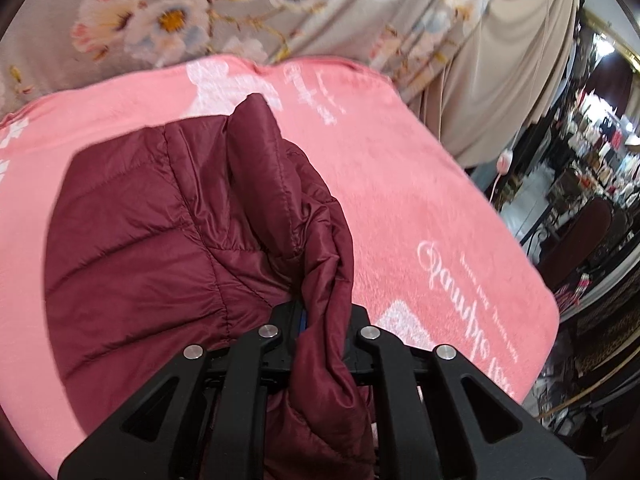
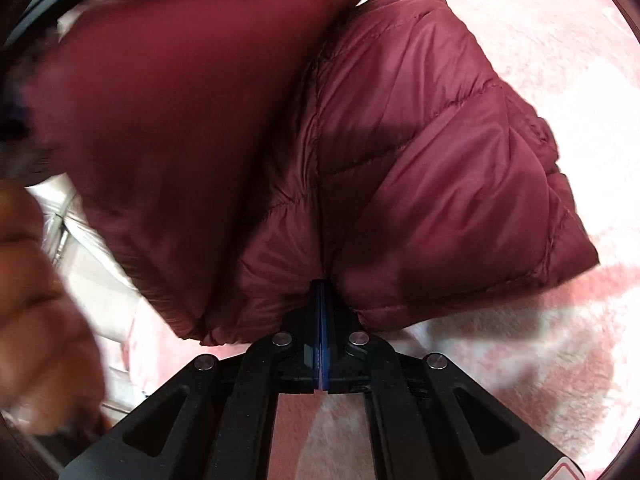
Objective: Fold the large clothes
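A maroon quilted puffer jacket [image 1: 160, 240] lies partly folded on a pink blanket [image 1: 420, 200] with white lettering. My left gripper [image 1: 324, 328] is shut on a thick bunch of the jacket's fabric, which hangs down between its black fingers. In the right wrist view the same jacket [image 2: 420, 160] fills most of the frame. My right gripper [image 2: 322, 300] is shut on a seam edge of the jacket, blue pads pressed together, just above the blanket [image 2: 540, 360]. A blurred fold of the jacket [image 2: 180, 100] is lifted at the left.
A grey floral sheet [image 1: 200, 12] and a beige curtain [image 1: 500, 80] lie beyond the blanket. The blanket's right edge drops off toward a cluttered room [image 1: 592, 168]. A blurred hand [image 2: 36, 300] shows at the left of the right wrist view.
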Motion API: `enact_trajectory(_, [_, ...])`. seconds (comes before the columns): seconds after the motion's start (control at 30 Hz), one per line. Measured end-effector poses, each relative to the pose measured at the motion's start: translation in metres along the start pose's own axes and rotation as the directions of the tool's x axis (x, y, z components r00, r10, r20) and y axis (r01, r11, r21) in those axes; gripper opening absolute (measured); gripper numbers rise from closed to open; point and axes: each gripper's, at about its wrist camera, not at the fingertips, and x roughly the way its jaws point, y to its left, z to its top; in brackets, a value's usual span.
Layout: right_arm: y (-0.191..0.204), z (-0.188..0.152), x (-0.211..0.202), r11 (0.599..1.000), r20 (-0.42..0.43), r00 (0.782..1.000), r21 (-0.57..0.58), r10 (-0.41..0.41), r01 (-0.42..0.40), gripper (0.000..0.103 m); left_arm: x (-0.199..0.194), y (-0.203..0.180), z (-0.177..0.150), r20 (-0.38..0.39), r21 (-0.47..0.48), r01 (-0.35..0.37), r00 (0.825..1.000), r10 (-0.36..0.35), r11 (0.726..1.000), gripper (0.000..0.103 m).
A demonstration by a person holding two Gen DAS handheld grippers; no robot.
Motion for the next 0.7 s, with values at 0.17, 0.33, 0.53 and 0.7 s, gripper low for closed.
enact_trajectory(0.17, [-0.002, -0.009, -0.021, 1.000, 0.019, 1.000, 0.011, -0.017, 0.017, 0.000, 0.041, -0.013, -0.009, -0.084, 0.026, -0.003, 0.996, 0.006, 1.000, 0.008])
enact_trajectory(0.33, [-0.001, -0.017, -0.049, 0.992, 0.077, 0.990, -0.003, -0.122, 0.123, 0.000, 0.065, -0.019, -0.018, -0.126, 0.051, -0.014, 0.992, 0.020, 0.999, 0.008])
enact_trajectory(0.53, [-0.013, 0.001, -0.099, 0.969, 0.215, 0.945, 0.038, -0.245, 0.243, 0.006, 0.083, -0.019, -0.026, -0.151, 0.068, -0.019, 0.988, 0.029, 0.997, 0.008])
enact_trajectory(0.7, [-0.009, 0.038, -0.128, 0.977, 0.301, 0.929, 0.063, -0.215, 0.205, 0.011, 0.079, -0.029, -0.027, -0.112, 0.126, -0.039, 0.992, 0.054, 0.991, 0.013])
